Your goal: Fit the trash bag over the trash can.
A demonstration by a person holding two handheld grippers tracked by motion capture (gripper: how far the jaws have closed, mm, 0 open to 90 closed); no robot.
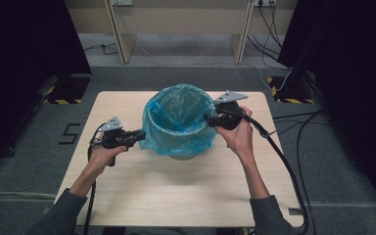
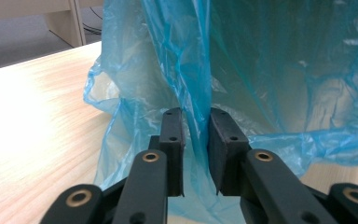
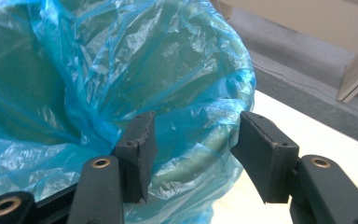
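A crinkled blue bag (image 1: pixel 178 122) is lining a bin near the table's (image 1: pixel 127 191) far edge; left gripper (image 2: pixel 196 140) is loosely straddling a hanging fold, right gripper (image 3: pixel 193 147) is gaping at the rim.

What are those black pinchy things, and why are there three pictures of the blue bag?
A person holds a hand tool in each hand; each ends in a black two-jaw claw. One picture looks down from above the pale wooden table. The other two come from little cameras riding on each claw.

On the table stands a round bin lined with a thin see-through blue plastic bag.

The left claw has a fold of the bag's outer skirt between its jaws, which stand close together with a small gap; I cannot tell if they pinch it. The right claw is at the bin's rim with its jaws wide apart, holding nothing.
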